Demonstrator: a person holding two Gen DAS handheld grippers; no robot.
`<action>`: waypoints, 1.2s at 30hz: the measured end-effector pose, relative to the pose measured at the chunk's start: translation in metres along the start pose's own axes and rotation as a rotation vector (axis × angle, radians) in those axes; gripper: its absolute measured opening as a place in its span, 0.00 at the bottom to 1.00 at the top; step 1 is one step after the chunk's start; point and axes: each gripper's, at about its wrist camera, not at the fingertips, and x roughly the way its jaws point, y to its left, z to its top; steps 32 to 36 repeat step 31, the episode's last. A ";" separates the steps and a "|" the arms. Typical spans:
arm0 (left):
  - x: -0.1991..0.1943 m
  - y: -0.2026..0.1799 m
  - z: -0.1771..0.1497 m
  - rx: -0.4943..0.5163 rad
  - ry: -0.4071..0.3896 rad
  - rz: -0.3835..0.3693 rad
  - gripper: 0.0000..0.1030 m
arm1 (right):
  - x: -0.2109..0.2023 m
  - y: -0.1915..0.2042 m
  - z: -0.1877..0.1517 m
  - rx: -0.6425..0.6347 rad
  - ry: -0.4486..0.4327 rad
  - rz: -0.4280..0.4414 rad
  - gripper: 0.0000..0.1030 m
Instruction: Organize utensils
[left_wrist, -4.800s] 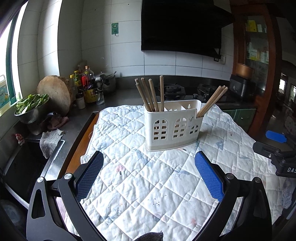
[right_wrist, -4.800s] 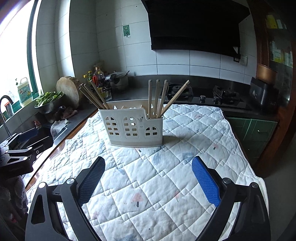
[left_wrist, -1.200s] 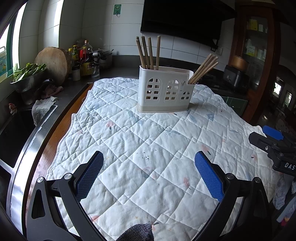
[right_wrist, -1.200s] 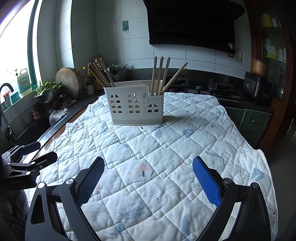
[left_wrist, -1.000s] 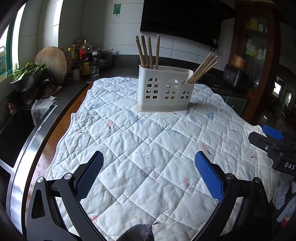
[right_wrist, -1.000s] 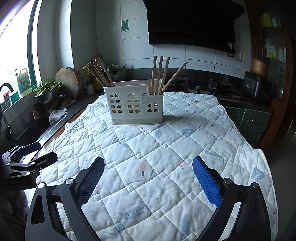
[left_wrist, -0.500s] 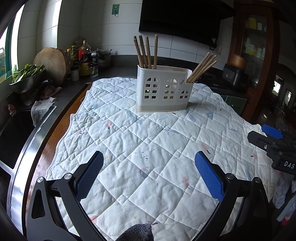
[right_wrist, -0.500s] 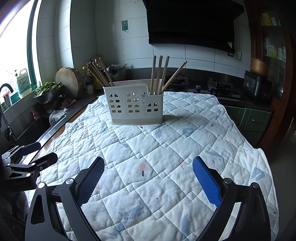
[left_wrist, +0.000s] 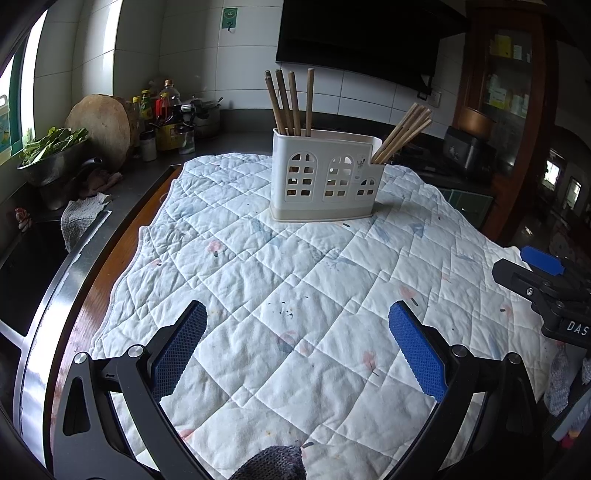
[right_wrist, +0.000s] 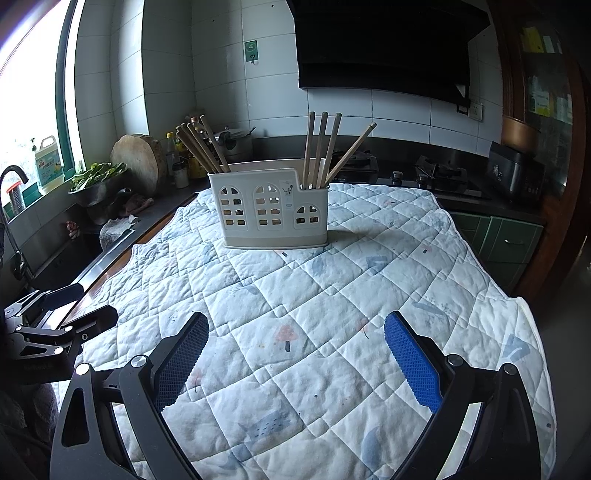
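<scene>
Left gripper (left_wrist: 297, 345): black frame, blue textured pads (left_wrist: 415, 349), jaws spread wide, nothing between them. It hovers over the near part of a white quilted cloth (left_wrist: 258, 266) with faint printed motifs. The right gripper (right_wrist: 295, 354) is the same build, jaws equally wide apart, also empty, above the same cloth. Each shows in the other's view: the right one at the right edge of the left camera, the left one low at the left edge of the right camera.

Ahead of both, well apart from the pads, a white plastic utensil caddy (right_wrist: 275, 212) with arched window cut-outs stands upright on the far half of the cloth. It holds wooden chopsticks in two bunches. From the left camera, one bunch of four (left_wrist: 290, 103) stands near upright at the caddy's left end; the second bunch (left_wrist: 402, 133) leans out to the right from the lower right end. From the right camera the sides swap: leaning bunch left, upright bunch right. Exact count in the leaning bunch is unclear.

Cloth covers a wooden table (left_wrist: 110, 254), bare at its left edge. Beyond, a dark counter carries a round wooden chopping block (left_wrist: 99, 123), a steel bowl of green leaves (left_wrist: 48, 151), and sauce bottles (left_wrist: 162, 114). A black range hood (right_wrist: 384, 44) hangs on the white-tiled wall.
</scene>
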 end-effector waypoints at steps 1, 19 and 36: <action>0.000 0.000 0.000 0.000 0.000 0.000 0.95 | 0.000 0.000 -0.001 -0.001 0.000 -0.001 0.90; 0.003 -0.002 -0.001 -0.008 0.005 -0.023 0.95 | 0.002 0.001 0.000 -0.001 0.004 -0.001 0.90; 0.005 0.001 -0.003 0.004 0.012 -0.013 0.95 | 0.001 -0.002 -0.001 0.001 0.005 0.000 0.90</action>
